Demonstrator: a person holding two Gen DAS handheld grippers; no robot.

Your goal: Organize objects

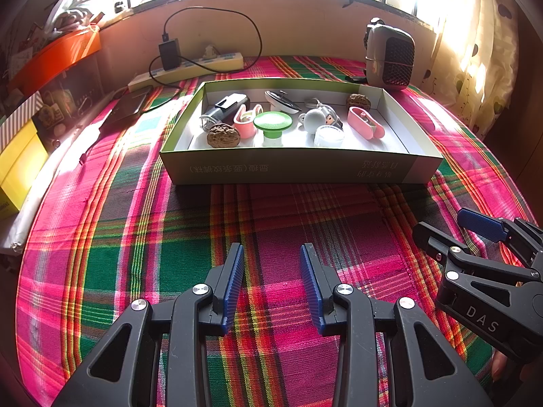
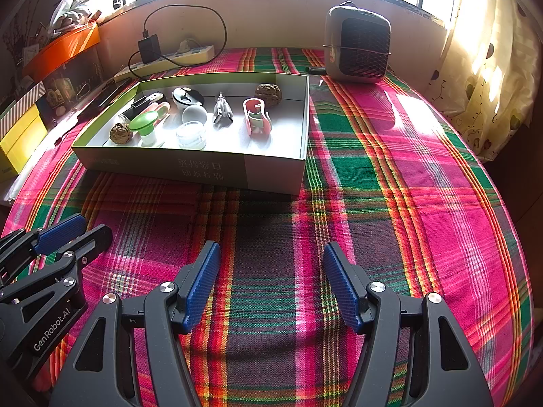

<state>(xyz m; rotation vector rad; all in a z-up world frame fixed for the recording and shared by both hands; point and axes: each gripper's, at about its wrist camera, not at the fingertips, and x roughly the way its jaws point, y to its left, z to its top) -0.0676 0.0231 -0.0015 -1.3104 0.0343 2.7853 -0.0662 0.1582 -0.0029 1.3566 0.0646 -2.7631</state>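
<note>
Left gripper [image 1: 272, 281] and right gripper [image 2: 271, 285]: spread apart, empty, low over the near edge of the plaid cloth [image 2: 390, 203]. Small objects all inside the green box [image 1: 292, 166] toward the far edge. Fits finished sorting or unloading about to start.

Pink, green and orange plaid cloth [image 2: 390, 176], green-edged box [image 1: 292, 166] with white inside, green-capped bottle [image 1: 272, 125], pink case [image 1: 364, 122], brown walnuts [image 1: 223, 135], black claws with blue pads [image 1: 236, 285], orange bin [image 2: 64, 49], yellow box [image 1: 17, 169], cream patterned curtain [image 2: 485, 78]
</note>
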